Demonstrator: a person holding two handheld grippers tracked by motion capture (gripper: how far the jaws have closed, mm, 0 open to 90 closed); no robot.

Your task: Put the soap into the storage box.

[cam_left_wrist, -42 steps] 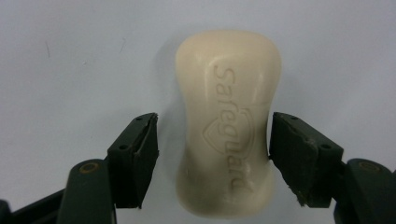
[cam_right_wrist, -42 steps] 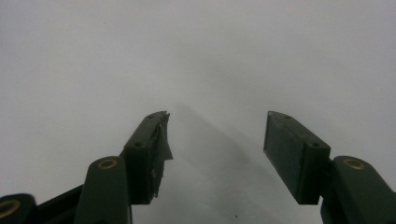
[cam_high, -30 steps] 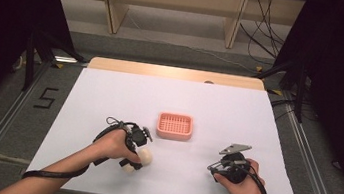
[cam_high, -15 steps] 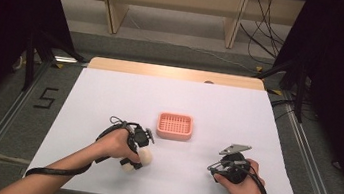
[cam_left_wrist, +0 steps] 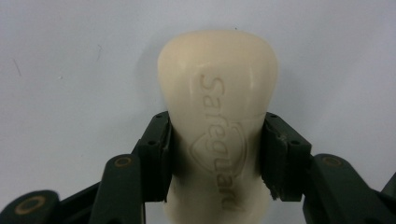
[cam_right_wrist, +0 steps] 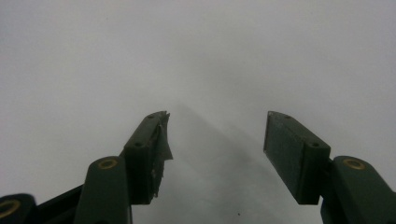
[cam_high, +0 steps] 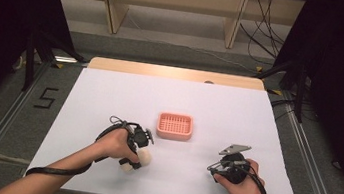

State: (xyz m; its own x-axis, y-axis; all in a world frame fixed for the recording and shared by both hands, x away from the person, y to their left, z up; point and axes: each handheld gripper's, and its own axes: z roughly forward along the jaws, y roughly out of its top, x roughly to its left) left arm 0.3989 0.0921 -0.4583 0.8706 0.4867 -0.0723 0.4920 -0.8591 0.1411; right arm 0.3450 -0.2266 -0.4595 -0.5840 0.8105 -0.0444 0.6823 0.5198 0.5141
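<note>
Soap bar (cam_left_wrist: 219, 126) between left hand-held gripper (cam_left_wrist: 217, 158) pads

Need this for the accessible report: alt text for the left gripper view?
A cream soap bar embossed "Safeguard" lies on a white table, clamped across its middle by the left gripper; both black pads press its sides.

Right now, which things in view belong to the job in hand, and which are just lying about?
In the job:
- soap, a cream bar on the table
- left gripper, jaws just closed, pads pressing the soap's sides
- pink tray, empty, likely where the soap goes

Lying about:
- right gripper, open, nothing between its jaws
- white table
- shelf behind
- cables on the floor
</note>
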